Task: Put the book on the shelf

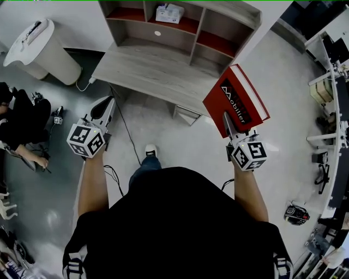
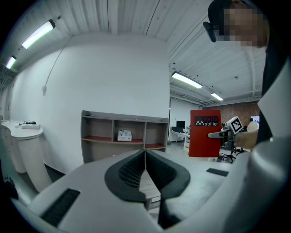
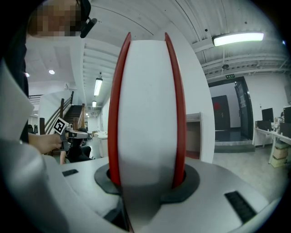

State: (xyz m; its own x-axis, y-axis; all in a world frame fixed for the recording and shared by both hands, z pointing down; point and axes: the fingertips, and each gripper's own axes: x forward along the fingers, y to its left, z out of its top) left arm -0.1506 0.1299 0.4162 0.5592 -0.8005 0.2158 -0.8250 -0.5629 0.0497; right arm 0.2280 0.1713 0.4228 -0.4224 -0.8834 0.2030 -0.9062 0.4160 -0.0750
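Note:
My right gripper (image 1: 228,117) is shut on a thick red book (image 1: 235,100) with a black cover label, held upright by its lower edge. In the right gripper view the book's white page block (image 3: 148,113) between red covers fills the middle, clamped between the jaws. The grey shelf unit (image 1: 180,27) with red-floored compartments stands ahead on a wooden desk (image 1: 152,71). My left gripper (image 1: 106,109) is shut with nothing in it, level with the desk's left corner. In the left gripper view the shelf unit (image 2: 122,134) lies straight ahead and the book (image 2: 204,133) at the right.
A white box (image 1: 169,12) sits in the shelf's upper middle compartment. A white bin (image 1: 41,49) stands left of the desk, and a cable (image 1: 128,136) runs over the floor. A seated person (image 1: 19,128) is at the far left. Office furniture (image 1: 332,109) lines the right side.

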